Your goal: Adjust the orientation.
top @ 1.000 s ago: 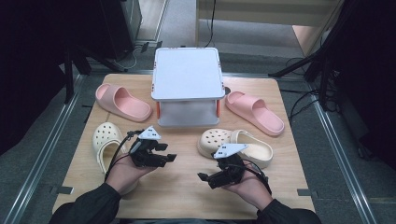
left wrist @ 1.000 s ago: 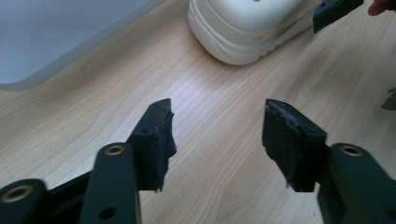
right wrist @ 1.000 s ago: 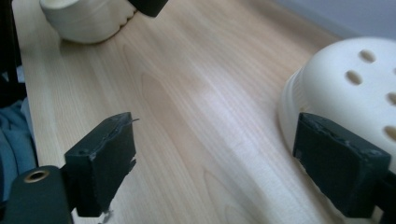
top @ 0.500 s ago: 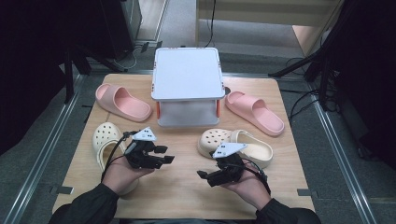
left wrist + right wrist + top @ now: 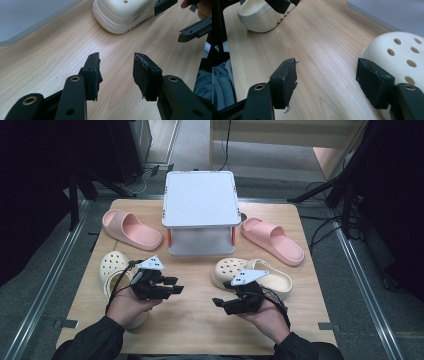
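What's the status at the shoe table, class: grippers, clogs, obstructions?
Left gripper empty, jaws just closing partway. Right gripper open, empty, beside right cream clog. Left cream clog untouched under the left hand. Bare wood between grippers.

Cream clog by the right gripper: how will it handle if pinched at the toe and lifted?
The cream clog looks like thick moulded foam, so probably light and slightly squashy. Its rounded, holed toe may slip between pads. The flat ridged sole suggests it slides rather than rolls or tips.
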Available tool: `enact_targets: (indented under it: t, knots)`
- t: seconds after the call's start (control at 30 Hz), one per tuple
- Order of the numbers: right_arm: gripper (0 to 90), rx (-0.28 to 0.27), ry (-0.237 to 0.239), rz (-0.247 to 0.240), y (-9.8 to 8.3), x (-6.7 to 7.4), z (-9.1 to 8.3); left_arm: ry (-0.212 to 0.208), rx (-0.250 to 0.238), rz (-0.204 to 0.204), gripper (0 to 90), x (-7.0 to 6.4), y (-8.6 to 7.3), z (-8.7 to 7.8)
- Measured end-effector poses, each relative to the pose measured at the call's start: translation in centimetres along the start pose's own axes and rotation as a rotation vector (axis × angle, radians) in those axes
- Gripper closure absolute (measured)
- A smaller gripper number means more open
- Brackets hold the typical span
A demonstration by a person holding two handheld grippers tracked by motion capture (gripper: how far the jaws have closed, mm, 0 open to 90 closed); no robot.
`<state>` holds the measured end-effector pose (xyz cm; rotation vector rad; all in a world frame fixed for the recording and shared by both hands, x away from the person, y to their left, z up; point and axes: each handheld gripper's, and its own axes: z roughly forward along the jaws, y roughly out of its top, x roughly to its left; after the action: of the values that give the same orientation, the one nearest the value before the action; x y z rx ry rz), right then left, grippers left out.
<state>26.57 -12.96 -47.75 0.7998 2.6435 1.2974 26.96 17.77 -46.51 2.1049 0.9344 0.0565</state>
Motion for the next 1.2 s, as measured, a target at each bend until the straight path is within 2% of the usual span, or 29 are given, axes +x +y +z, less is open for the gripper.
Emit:
enact_targets:
  t: [0.1,0.13,0.2,0.4,0.57,0.6,0.73,0.97,1.07,1.2]
  knots:
    - [36.5,0.004,-0.002,-0.014,0.1,0.0,-0.1,-0.001,-0.010,-0.012,56.6,0.1,-0.1,-0.3]
    - [36.8,0.008,0.001,-0.013,0.2,0.0,-0.1,0.012,-0.013,-0.012,56.8,0.2,-0.1,-0.4]
    - [37.1,0.010,0.005,-0.014,0.3,0.0,-0.1,0.007,-0.001,-0.032,56.6,0.5,-0.1,-0.7]
    - [39.5,0.001,0.038,-0.025,0.7,-0.2,0.0,0.041,0.020,-0.028,55.1,0.5,-0.4,-1.6]
    - [39.6,0.005,0.041,-0.037,0.9,-0.3,0.2,0.058,0.028,-0.040,53.1,0.6,-0.7,-2.1]
    - [39.6,0.011,0.041,-0.039,1.0,-0.3,0.3,0.060,0.022,-0.056,52.8,0.6,-0.7,-2.5]
    - [39.6,0.016,0.050,-0.049,1.2,-0.3,0.6,0.071,0.004,-0.067,52.6,0.6,-1.0,-3.3]
    - [39.5,0.005,0.057,-0.046,1.5,-1.0,0.5,0.084,0.011,-0.101,51.9,1.2,-1.8,-4.3]
    - [39.6,0.003,0.067,-0.031,1.6,-1.3,0.5,0.105,0.006,-0.118,51.8,1.5,-2.1,-5.0]
    - [39.7,0.012,0.079,-0.048,2.0,-1.3,1.0,0.150,-0.009,-0.136,51.7,2.0,-2.8,-6.5]
